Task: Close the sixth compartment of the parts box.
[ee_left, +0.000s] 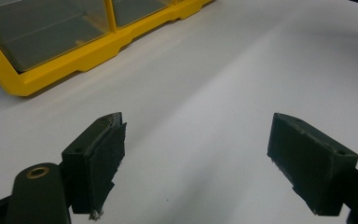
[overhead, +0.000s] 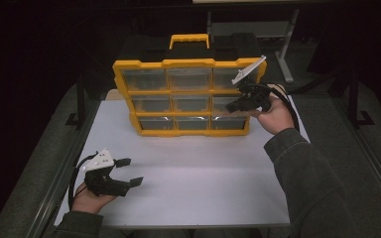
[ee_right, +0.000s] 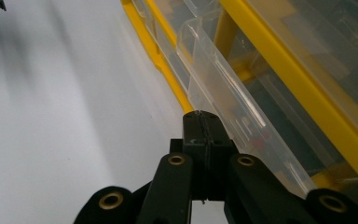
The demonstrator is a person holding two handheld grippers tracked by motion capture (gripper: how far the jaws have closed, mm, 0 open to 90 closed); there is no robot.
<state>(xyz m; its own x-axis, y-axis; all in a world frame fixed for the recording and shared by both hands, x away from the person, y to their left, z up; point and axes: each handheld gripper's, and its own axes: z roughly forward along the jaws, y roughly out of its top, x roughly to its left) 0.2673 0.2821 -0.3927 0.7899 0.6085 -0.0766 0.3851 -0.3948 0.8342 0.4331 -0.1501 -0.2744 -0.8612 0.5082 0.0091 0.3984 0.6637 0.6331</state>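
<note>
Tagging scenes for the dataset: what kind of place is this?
Probably a lab or recording bench: a white table in a dark room, a yellow drawer organizer standing on it, handheld grippers left and right.

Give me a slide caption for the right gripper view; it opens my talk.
Shut right hand-held gripper at a clear drawer of the yellow organizer.

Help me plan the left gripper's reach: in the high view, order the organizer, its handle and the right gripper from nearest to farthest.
1. Organizer: upright, ahead and right of the left gripper.
2. Right gripper: at the organizer's right side.
3. Handle: on the organizer's top, at the back.
</note>
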